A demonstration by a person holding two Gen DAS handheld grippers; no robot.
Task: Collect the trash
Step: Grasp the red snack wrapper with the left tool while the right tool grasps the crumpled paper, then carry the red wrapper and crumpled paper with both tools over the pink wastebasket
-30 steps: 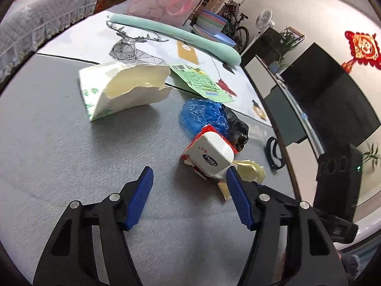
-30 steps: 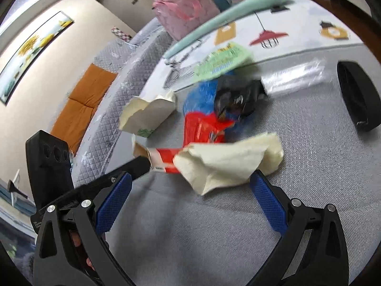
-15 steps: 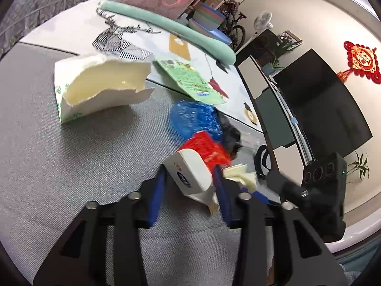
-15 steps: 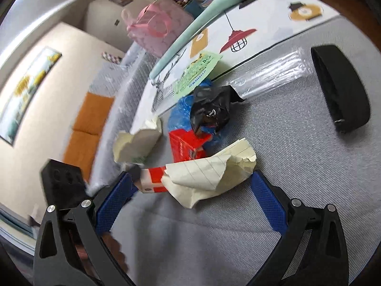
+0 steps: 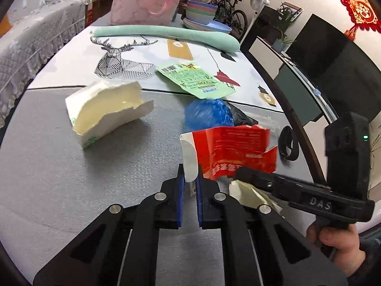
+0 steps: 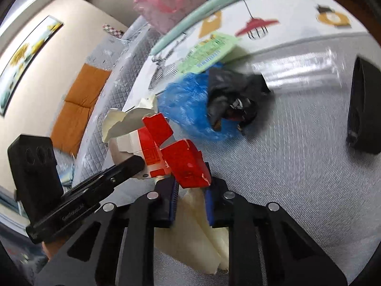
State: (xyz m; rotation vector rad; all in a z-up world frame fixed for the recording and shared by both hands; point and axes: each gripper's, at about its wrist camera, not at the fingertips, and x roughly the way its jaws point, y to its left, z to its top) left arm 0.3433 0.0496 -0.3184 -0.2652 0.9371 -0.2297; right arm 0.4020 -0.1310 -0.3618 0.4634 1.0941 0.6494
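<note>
My left gripper (image 5: 190,175) is shut on the white end of a torn red-and-white carton (image 5: 228,150) and holds it above the grey mat. My right gripper (image 6: 190,190) is shut on a crumpled cream paper (image 6: 197,238), right beside the carton (image 6: 166,152). The right gripper's arm shows in the left wrist view (image 5: 297,190), and the paper too (image 5: 247,194). A blue plastic bag (image 5: 208,114) and a black bag (image 6: 233,97) lie just beyond. A torn white paper box (image 5: 107,109) lies at the left. A green wrapper (image 5: 195,79) lies further back.
A black ring-shaped object (image 6: 364,109) lies at the right on the grey mat (image 5: 71,178). A clear plastic sleeve (image 6: 297,64) lies behind the bags. A mint foam roll (image 5: 166,33), pink bag (image 5: 147,0) and stacked bowls (image 5: 202,14) stand at the far end.
Both grippers closed: the left on the red-and-white carton, the right on the cream paper. The carton has been lifted and turned, its red torn side now facing the left camera.
</note>
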